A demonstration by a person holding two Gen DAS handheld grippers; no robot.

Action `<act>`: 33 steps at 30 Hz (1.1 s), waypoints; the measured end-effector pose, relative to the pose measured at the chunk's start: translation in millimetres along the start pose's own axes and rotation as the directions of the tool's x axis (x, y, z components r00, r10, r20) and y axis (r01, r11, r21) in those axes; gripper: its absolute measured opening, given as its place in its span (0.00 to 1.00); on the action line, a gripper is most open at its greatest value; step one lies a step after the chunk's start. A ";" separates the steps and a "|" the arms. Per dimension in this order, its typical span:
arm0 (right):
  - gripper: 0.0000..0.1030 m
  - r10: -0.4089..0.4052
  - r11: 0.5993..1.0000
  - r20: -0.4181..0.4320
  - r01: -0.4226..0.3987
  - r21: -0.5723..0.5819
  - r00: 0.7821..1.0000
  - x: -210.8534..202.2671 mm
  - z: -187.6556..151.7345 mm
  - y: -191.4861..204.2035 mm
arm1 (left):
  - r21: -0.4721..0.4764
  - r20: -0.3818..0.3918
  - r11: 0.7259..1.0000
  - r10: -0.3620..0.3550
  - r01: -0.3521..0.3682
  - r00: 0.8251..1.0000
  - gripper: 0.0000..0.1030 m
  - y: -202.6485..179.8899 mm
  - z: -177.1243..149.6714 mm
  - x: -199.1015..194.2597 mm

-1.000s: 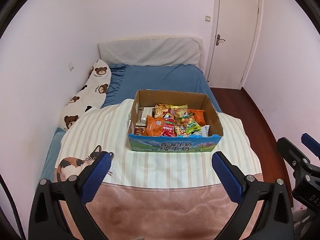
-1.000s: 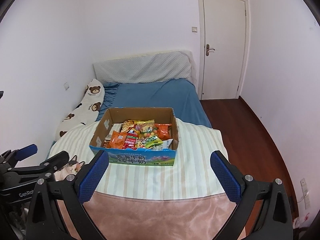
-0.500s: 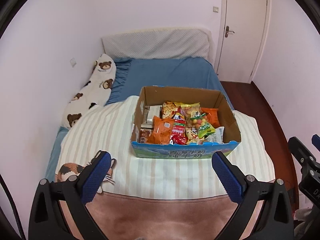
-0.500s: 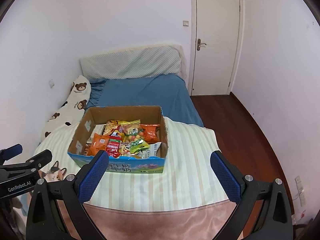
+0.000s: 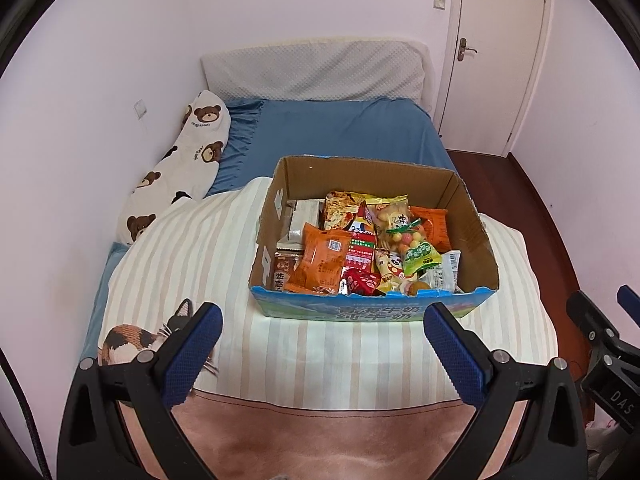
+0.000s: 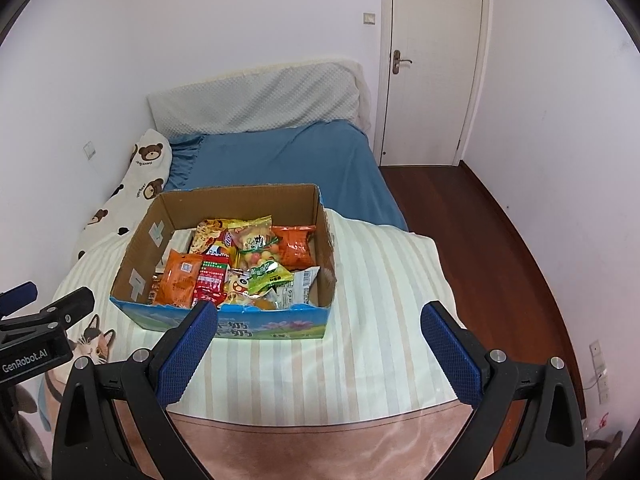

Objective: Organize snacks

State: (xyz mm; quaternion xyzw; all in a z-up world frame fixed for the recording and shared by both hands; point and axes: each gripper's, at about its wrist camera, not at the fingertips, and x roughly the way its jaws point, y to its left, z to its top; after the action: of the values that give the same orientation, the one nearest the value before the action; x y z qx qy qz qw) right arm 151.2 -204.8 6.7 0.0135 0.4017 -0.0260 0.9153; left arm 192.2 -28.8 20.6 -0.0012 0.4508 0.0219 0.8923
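Note:
An open cardboard box with a blue printed front stands on the striped quilt and also shows in the right wrist view. It holds several snack packets: an orange packet, a red packet, a green packet. My left gripper is open and empty, just short of the box front. My right gripper is open and empty, in front of the box's right half. The orange packet and green packet show there too.
A striped quilt with a cat print covers the near bed. A bear-print pillow lies along the left wall. Blue sheet and a headboard cushion lie beyond. A closed door and wooden floor are at the right.
Both grippers have moved forward and nearer the box, which now looks larger and lower in each view. Both stay open and empty.

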 end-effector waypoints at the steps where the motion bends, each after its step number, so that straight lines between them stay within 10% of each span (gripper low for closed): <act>1: 1.00 0.001 1.000 -0.002 -0.001 0.001 1.000 1.5 0.1 0.2 | -0.001 -0.002 1.000 -0.001 0.001 1.000 1.00 0.1 0.2 0.8; 33: 1.00 0.028 1.000 0.010 -0.028 -0.010 1.000 -8.9 1.2 5.1 | 0.023 0.004 1.000 -0.019 0.019 1.000 1.00 -3.4 -4.4 -3.2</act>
State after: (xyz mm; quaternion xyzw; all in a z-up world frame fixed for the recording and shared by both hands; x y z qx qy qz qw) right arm 146.4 -199.5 14.1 0.0145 0.3970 -0.0111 0.9176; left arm 186.9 -32.4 20.5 0.0049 0.4493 0.0083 0.8933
